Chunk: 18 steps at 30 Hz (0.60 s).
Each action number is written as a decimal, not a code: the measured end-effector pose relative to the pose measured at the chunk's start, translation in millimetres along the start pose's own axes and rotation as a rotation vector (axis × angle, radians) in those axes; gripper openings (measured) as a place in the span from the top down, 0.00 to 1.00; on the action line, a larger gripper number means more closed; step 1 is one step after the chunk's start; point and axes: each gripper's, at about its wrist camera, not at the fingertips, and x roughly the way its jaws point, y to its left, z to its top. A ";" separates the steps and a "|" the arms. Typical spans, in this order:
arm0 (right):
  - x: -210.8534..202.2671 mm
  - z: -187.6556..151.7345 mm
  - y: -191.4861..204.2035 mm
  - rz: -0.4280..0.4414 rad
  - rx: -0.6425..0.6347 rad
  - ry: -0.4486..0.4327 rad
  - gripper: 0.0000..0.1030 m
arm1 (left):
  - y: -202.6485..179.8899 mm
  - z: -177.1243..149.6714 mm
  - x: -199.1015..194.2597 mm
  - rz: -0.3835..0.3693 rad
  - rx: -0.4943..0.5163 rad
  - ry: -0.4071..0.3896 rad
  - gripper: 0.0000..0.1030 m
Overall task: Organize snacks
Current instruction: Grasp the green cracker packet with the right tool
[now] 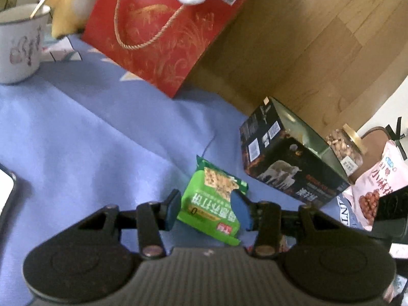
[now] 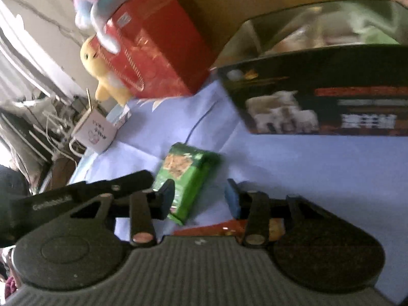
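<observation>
A green cracker packet (image 1: 211, 199) (image 2: 188, 176) lies on the lilac cloth (image 1: 89, 140). My left gripper (image 1: 206, 209) hovers just over it. Its left pad sits at the packet's left edge and its right pad overlaps the right edge, with no squeeze showing. My right gripper (image 2: 200, 200) is open. Its left pad is at the packet's near end, and bare cloth shows between the packet and its right pad. The left gripper's black body (image 2: 76, 196) reaches in from the left of the right wrist view. An open black box with a sheep picture (image 1: 288, 163) (image 2: 318, 97) stands just beyond.
A red gift bag (image 1: 163, 35) (image 2: 158, 43) stands at the back beside a yellow plush toy (image 1: 68, 2). A white mug (image 1: 20, 43) is far left. A nut jar (image 1: 344, 148) and pink snack bag (image 1: 377, 186) sit right of the box. A red packet (image 2: 216, 229) lies under my right gripper.
</observation>
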 end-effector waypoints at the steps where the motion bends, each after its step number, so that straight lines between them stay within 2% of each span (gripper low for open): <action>1: 2.8 -1.5 4.2 -0.009 -0.018 -0.002 0.57 | 2.5 -1.4 1.7 -0.008 -0.010 0.006 0.58; 3: 11.1 3.6 8.3 -0.029 -0.042 -0.010 0.66 | 8.1 -4.7 7.6 -0.035 -0.051 0.022 0.61; 5: 11.8 6.1 6.5 -0.014 -0.028 -0.012 0.78 | 5.5 -8.5 6.2 -0.035 -0.043 0.012 0.66; 7: 10.4 6.9 6.8 -0.014 -0.024 -0.008 0.77 | 3.8 -11.5 3.9 -0.049 -0.045 0.019 0.67; 10: -3.0 0.0 18.1 -0.058 -0.081 -0.054 0.78 | -6.3 -17.3 -0.9 -0.099 -0.035 0.024 0.67; 14: -46.0 -14.9 11.9 -0.108 -0.084 -0.157 0.78 | -44.7 -26.9 -3.3 -0.160 0.041 0.028 0.67; 18: -92.1 -37.5 -7.0 -0.197 -0.047 -0.252 0.78 | -91.8 -46.3 8.3 -0.230 0.130 0.093 0.68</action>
